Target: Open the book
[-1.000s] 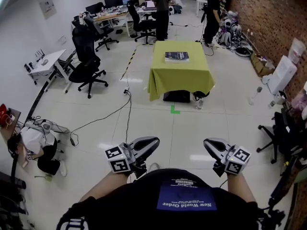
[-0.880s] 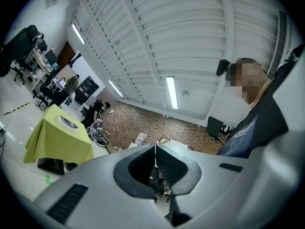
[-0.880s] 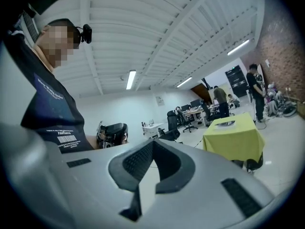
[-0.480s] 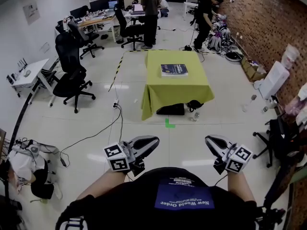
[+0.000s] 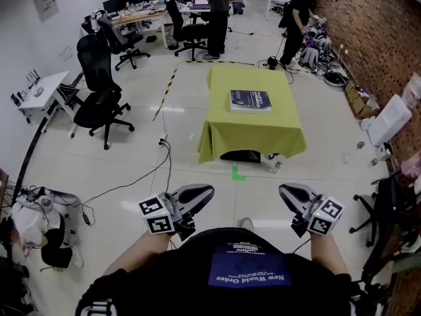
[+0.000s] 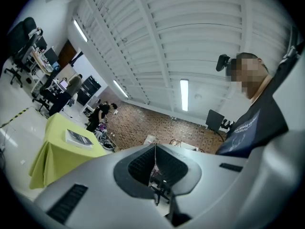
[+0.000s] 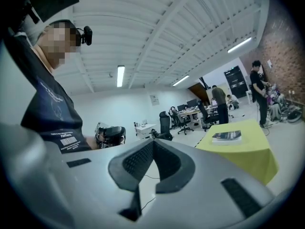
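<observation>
— What's changed over the last second?

— From the left: my left claw (image 5: 208,191) sits low in the frame, jaws pressed together with nothing between them. In the upper middle, the bench (image 5: 253,129) under its green cloth has drawn nearer and looks larger. The book (image 5: 250,100) lies closed on top of it, well apart from both claws. The green floor mark (image 5: 238,174) has slid down toward me. At lower right, my right claw (image 5: 283,191) is also closed and empty.

— Meaning?

— I judge I'm only approaching. The book is out of reach, so opening it hasn't begun.
</observation>
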`<state>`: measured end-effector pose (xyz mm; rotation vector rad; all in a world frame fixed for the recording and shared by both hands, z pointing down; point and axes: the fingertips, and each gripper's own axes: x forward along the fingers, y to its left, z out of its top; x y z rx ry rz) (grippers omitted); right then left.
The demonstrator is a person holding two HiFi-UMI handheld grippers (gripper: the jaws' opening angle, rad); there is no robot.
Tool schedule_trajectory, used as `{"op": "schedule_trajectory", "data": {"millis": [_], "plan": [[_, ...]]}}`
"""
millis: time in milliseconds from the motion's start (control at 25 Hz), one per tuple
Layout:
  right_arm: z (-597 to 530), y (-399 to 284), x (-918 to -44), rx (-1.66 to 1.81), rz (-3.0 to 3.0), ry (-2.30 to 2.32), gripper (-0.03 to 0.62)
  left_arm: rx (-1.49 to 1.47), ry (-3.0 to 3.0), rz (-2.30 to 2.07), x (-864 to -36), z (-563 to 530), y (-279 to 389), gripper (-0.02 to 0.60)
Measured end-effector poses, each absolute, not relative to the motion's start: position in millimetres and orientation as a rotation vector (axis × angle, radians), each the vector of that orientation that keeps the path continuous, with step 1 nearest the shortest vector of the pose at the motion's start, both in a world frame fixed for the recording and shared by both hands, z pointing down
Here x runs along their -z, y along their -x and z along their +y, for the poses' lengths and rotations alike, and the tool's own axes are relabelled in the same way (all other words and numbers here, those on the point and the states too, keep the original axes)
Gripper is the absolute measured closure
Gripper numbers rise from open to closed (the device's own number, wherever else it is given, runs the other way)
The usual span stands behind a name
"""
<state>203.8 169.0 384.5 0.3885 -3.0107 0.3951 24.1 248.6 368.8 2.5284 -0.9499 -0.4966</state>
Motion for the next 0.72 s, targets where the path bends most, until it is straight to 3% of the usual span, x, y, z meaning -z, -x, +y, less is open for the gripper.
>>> {"op": "schedule_trajectory", "data": {"millis": [720], "plan": [[-100,-205,-371,-0.28,-3.026,0.019,0.608,0.504,-2.434,-1.26,-344,9,-53,0.571]]}}
